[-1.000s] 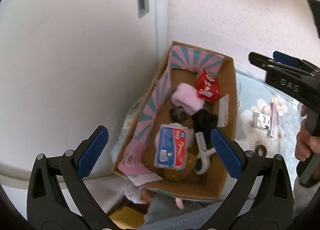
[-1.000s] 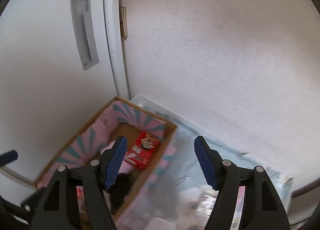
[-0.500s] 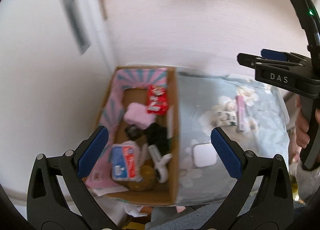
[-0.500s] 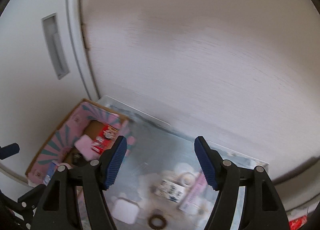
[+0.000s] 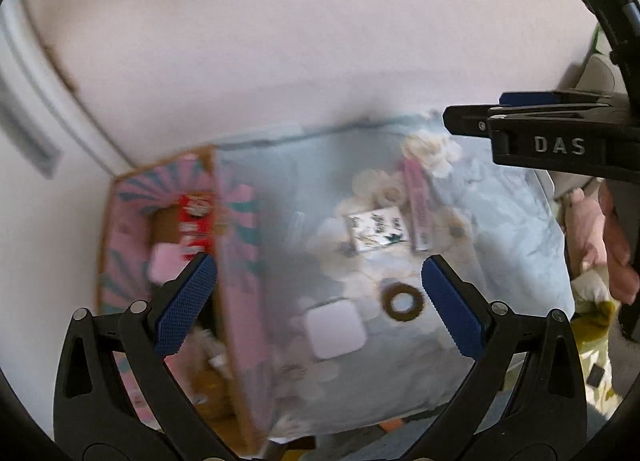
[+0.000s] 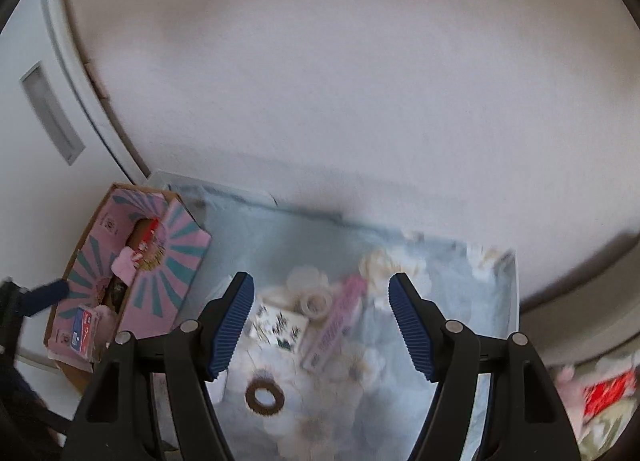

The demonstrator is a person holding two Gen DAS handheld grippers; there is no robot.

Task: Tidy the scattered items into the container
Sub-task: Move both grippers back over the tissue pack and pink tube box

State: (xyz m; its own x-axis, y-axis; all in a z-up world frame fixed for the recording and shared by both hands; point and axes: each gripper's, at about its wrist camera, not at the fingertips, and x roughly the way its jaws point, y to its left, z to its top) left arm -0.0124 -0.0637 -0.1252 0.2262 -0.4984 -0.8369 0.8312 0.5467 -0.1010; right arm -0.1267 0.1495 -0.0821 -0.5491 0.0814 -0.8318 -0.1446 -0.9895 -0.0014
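A cardboard box (image 5: 236, 261) (image 6: 176, 261) with pink and teal flaps stands at the left of a pale blue flowered cloth (image 5: 500, 221) (image 6: 256, 237) and holds several items. On the cloth lie a brown hair ring (image 5: 402, 302) (image 6: 265, 397), a white square pad (image 5: 334, 328), a patterned packet (image 5: 376, 233) (image 6: 280, 325), a pink tube (image 5: 418, 205) (image 6: 336, 321) and a clear tape roll (image 6: 316, 301). My left gripper (image 5: 318, 303) hangs open above the pad and ring. My right gripper (image 6: 320, 327) is open above the packet and tube, nothing between its fingers.
A white wall rises behind the cloth, with a white door and its recessed handle (image 6: 50, 113) at the left. The right gripper's black body (image 5: 560, 141) and a hand (image 5: 612, 245) fill the right of the left wrist view. Red packaging (image 6: 608, 393) lies lower right.
Both grippers have swung rightward from over the box to over the cloth with the scattered items. Both stayed open and empty. The views are blurred by the motion.
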